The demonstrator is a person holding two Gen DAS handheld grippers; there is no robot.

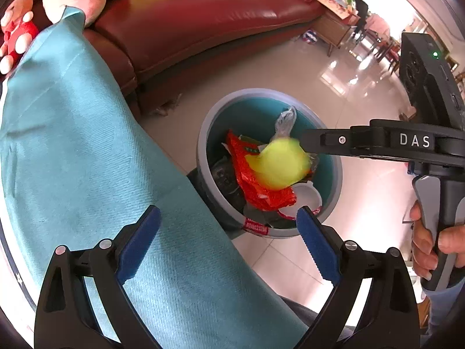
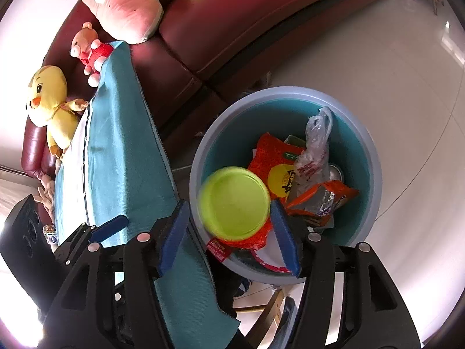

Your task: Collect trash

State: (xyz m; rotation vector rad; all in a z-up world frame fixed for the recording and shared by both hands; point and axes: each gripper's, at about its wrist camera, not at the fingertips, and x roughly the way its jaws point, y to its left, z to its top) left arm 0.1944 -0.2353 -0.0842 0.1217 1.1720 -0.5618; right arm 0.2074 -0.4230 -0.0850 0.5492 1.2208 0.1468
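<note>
A round bin with a grey rim (image 2: pixel 375 174) and a teal inside stands on the floor beside a teal-covered table. It holds red snack wrappers (image 2: pixel 273 163), a clear plastic bag (image 2: pixel 316 133) and a white bowl (image 1: pixel 308 195). A lime-green round lid or cup (image 2: pixel 235 203), blurred, hangs over the bin between the fingertips of my right gripper (image 2: pixel 229 203); a thin gap shows at the left pad, so the jaws stand open. In the left wrist view the green piece (image 1: pixel 279 163) is just below the right gripper's tip (image 1: pixel 308 142). My left gripper (image 1: pixel 229 212) is wide open and holds nothing, above the table edge and the bin rim (image 1: pixel 203 133).
A teal cloth (image 1: pixel 87 160) covers the table left of the bin. Behind stands a dark red leather sofa (image 1: pixel 189 23) with plush toys (image 2: pixel 49 99). Glossy tiled floor (image 2: pixel 377 67) lies right of the bin. A hand (image 1: pixel 427 247) holds the right gripper's handle.
</note>
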